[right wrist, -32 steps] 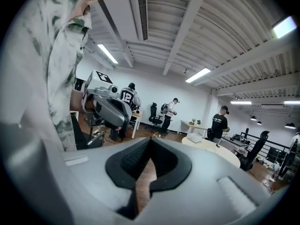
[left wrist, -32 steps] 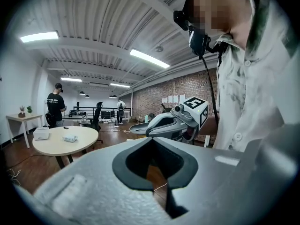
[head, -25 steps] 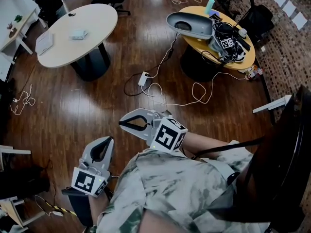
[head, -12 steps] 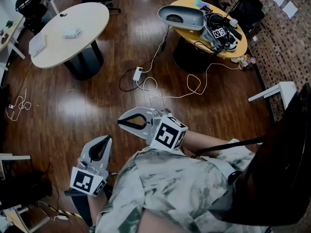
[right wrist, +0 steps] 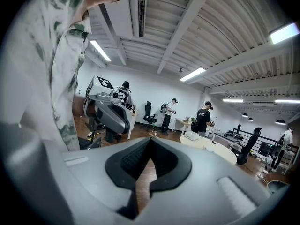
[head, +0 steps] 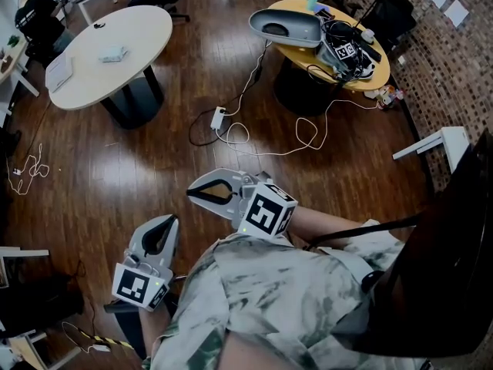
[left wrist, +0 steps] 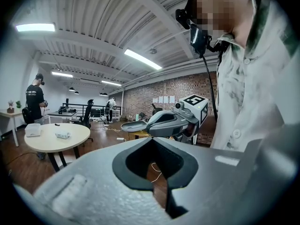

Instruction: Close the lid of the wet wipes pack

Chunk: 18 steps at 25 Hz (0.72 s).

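Hovering over a glossy, dark plank floor point(head: 154, 168), the left gripper point(head: 168, 222) and the right gripper point(head: 192, 194) each have their smooth grey plastic fingers clenched tip to tip, grasping nothing. Each pair rings a teardrop-shaped gap lined with black padding, ribbed on the right one. The wet wipes pack point(head: 113, 53), a small, pale, flat block, lies on the round, matte cream worktop point(head: 146, 29) at the far left, well apart from both grippers. Its lid is too small to make out. A thin white cable point(head: 262, 149) loops across the floor.
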Each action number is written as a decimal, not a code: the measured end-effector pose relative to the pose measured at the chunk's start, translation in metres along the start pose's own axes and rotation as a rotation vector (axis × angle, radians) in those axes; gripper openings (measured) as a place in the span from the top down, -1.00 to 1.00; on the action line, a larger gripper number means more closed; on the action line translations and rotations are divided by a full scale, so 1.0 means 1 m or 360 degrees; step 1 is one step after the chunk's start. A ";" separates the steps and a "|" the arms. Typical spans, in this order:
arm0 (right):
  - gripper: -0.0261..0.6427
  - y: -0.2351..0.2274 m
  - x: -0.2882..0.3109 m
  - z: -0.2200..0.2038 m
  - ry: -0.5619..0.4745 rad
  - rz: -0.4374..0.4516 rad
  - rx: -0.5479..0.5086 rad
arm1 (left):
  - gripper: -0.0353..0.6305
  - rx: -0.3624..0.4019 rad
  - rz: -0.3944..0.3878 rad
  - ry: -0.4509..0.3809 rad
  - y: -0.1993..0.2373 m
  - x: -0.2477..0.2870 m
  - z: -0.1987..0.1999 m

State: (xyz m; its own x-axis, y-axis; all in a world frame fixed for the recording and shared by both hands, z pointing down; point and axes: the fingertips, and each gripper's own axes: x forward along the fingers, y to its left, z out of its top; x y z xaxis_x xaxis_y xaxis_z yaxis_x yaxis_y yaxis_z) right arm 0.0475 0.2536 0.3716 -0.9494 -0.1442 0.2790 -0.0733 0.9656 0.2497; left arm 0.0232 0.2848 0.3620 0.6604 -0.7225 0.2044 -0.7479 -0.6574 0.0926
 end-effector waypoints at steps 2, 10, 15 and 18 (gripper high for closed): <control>0.90 0.002 0.001 -0.003 0.0003 -0.0002 -0.0003 | 0.89 0.0000 0.0000 0.0002 0.000 -0.001 -0.003; 0.90 -0.001 -0.003 -0.003 0.0008 -0.0006 0.0002 | 0.89 0.0004 -0.0007 -0.0003 -0.001 0.002 0.003; 0.90 -0.001 -0.006 -0.005 0.0012 -0.0010 0.0009 | 0.89 0.0009 -0.0009 0.0001 -0.001 0.005 0.004; 0.90 -0.003 -0.004 -0.006 0.0014 -0.0012 0.0007 | 0.89 0.0009 -0.0011 0.0006 0.000 0.006 0.003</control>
State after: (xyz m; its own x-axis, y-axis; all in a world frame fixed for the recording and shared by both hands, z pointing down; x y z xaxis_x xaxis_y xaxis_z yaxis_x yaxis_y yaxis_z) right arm 0.0536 0.2504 0.3749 -0.9462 -0.1533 0.2850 -0.0817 0.9653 0.2479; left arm 0.0270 0.2800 0.3602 0.6654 -0.7170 0.2076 -0.7428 -0.6637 0.0887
